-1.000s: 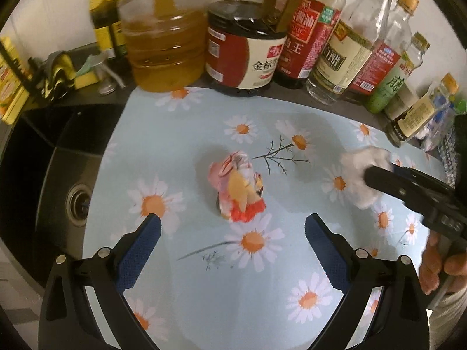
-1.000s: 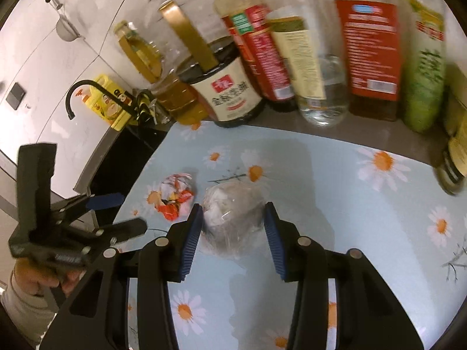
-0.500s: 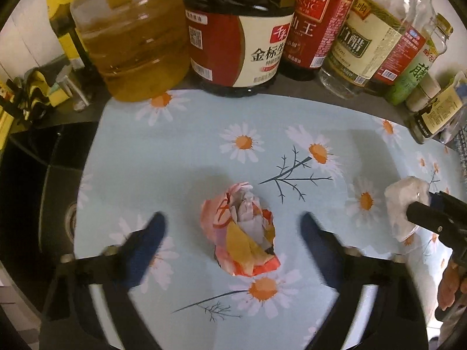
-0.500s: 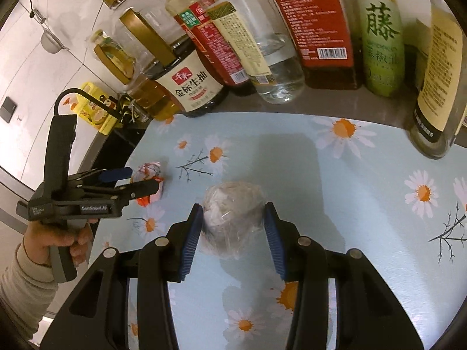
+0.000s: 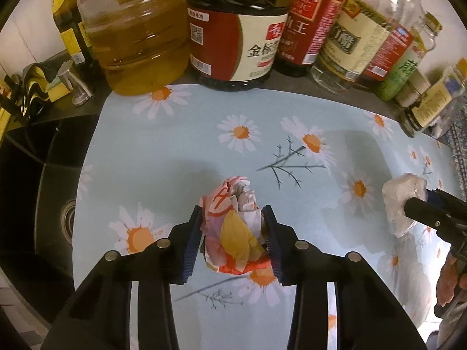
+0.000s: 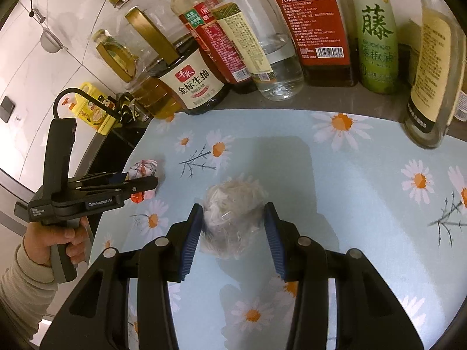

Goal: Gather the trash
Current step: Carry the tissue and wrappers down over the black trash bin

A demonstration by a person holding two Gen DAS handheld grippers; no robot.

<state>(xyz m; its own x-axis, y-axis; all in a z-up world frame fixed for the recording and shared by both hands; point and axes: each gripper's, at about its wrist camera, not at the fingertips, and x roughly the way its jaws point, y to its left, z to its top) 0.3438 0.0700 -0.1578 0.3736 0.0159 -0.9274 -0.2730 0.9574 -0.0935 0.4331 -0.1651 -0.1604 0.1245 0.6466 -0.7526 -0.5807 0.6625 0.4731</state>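
Observation:
A crumpled pink, red and yellow wrapper (image 5: 236, 242) lies on the daisy-print mat (image 5: 175, 145). My left gripper (image 5: 232, 214) straddles it; its jaws are closing and the blue pads press on both sides of the wrapper. In the right wrist view the wrapper (image 6: 143, 169) pokes out past the left gripper (image 6: 146, 182). My right gripper (image 6: 233, 209) is shut on a crumpled ball of clear plastic film (image 6: 230, 233) just above the mat. The left wrist view shows that ball (image 5: 400, 195) at the right edge, in the right gripper (image 5: 420, 201).
A row of oil, soy sauce and vinegar bottles (image 5: 242, 38) lines the back of the counter. A dark sink (image 5: 43, 189) drops off left of the mat, with a black tap (image 6: 67, 96) and sponges behind it. A person's hand (image 6: 49, 239) grips the left handle.
My left gripper came down over the wrapper and its jaws went from wide open to pressed against it. The right gripper kept its hold on the plastic ball.

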